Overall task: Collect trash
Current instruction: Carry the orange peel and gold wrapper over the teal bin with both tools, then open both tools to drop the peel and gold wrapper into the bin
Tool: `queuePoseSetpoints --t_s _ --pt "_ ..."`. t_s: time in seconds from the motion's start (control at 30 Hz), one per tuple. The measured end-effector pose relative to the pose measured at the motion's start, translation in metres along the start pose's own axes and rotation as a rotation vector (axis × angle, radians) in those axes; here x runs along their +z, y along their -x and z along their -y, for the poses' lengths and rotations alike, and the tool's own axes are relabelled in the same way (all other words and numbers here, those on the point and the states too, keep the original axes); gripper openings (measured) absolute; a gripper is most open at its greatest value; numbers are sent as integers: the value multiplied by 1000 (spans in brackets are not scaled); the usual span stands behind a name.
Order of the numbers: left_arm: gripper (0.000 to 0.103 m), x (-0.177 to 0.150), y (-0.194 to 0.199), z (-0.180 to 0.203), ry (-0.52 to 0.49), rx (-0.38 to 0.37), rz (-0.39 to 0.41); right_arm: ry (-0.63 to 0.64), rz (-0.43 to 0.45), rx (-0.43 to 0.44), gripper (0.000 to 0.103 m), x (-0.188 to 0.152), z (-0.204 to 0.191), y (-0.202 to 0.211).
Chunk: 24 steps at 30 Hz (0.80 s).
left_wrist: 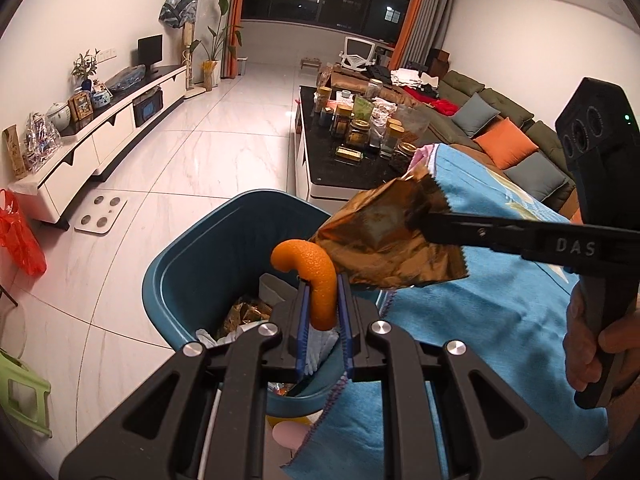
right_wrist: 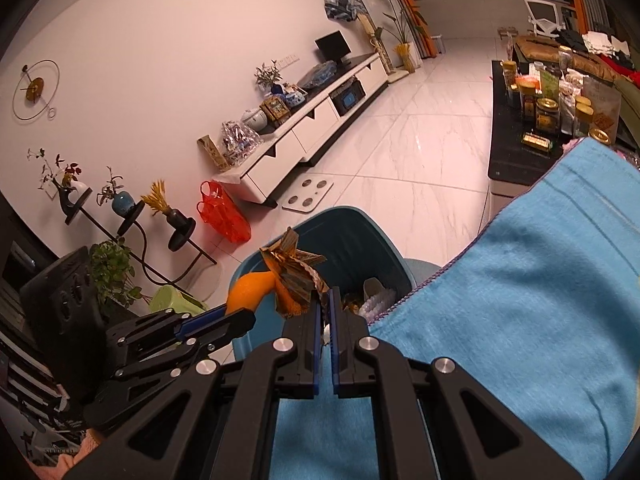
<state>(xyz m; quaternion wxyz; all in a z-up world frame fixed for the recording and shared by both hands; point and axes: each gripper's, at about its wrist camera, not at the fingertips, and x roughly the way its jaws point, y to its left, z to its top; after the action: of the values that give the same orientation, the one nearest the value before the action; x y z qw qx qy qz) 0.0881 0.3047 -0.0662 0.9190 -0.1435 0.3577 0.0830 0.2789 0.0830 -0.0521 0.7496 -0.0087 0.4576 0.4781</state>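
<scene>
My left gripper [left_wrist: 323, 282] is shut on a curled orange peel [left_wrist: 316, 280] and holds it over the blue trash bin [left_wrist: 192, 264]. My right gripper [right_wrist: 325, 298] is shut on a crumpled gold foil wrapper [right_wrist: 298, 276], also over the bin [right_wrist: 348, 240]. In the left wrist view the wrapper [left_wrist: 384, 236] hangs from the right gripper [left_wrist: 424, 220] just right of the peel. In the right wrist view the peel [right_wrist: 250, 290] sits in the left gripper [right_wrist: 240, 314], next to the wrapper. The bin holds foil and paper scraps.
A blue cloth [left_wrist: 480, 280] covers the surface to the right of the bin. A black coffee table [left_wrist: 340, 168] crowded with jars stands behind. A white TV cabinet [left_wrist: 100, 136], a scale [left_wrist: 100, 212] and a red bag [left_wrist: 20, 236] are to the left.
</scene>
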Motion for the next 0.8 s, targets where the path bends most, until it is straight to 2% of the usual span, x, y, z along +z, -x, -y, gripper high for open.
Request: queuePoseSetpoints --t_s 0.6,0.73,0.8 --pt "14 0 -30 -3 31 43 -45 -23 -58 -35 4 7 -11 -44" --pt "14 2 -36 -4 40 43 -55 -31 -73 -40 8 10 -14 -53" --pt "23 2 -42 -9 61 42 -67 -41 -76 -53 11 10 -14 -56"
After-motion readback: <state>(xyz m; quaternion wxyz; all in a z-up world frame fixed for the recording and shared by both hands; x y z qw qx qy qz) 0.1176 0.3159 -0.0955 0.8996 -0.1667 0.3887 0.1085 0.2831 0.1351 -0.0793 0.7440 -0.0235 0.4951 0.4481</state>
